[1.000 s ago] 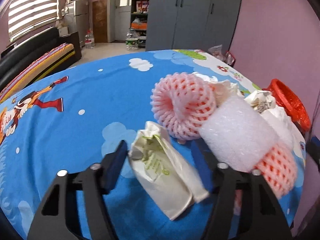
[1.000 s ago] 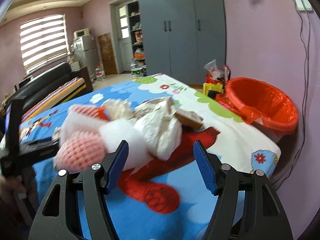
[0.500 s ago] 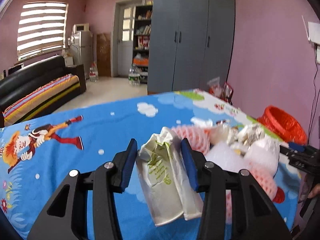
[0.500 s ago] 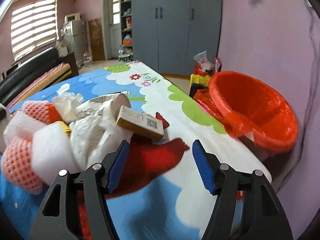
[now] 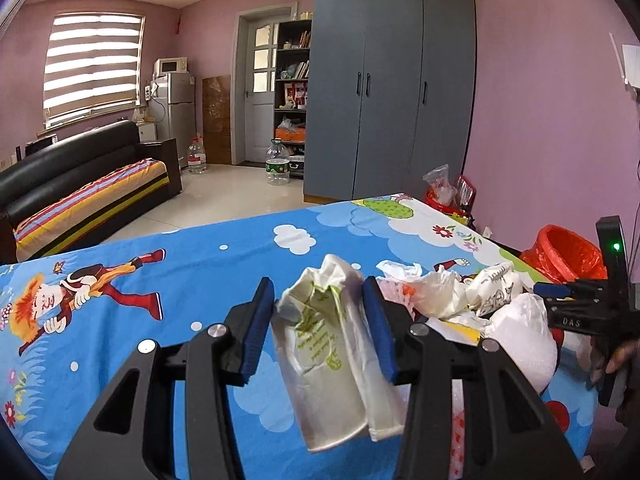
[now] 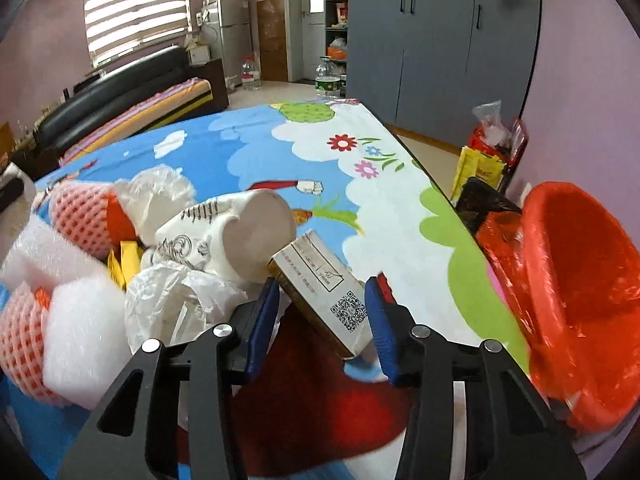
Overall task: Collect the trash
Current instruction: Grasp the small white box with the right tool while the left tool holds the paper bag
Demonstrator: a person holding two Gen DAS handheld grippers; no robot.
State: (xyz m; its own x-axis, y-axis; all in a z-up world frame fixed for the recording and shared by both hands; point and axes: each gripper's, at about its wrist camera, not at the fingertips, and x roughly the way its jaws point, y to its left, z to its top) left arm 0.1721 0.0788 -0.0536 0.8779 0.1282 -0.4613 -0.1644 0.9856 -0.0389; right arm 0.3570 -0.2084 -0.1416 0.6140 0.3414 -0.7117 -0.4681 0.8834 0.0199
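Observation:
My left gripper is shut on a white paper wrapper with green print and holds it above the blue cartoon tablecloth. In the right wrist view my right gripper is closing around a small cardboard box with a QR code. The box lies slanted between the pads, leaning on a tipped paper cup. The right pad is at its near corner, and a gap shows on the left side. A red-lined bin stands off the table's right edge.
A trash pile sits left of the box: pink foam nets, white foam sleeves, a crumpled plastic bag. Beyond the table's far corner are bags on the floor. A hand holds the right gripper's body.
The left gripper closed on the wrapper and lifted it off the cloth. The right gripper swung right from the foam pile to the box, dipped, and narrowed its jaws.

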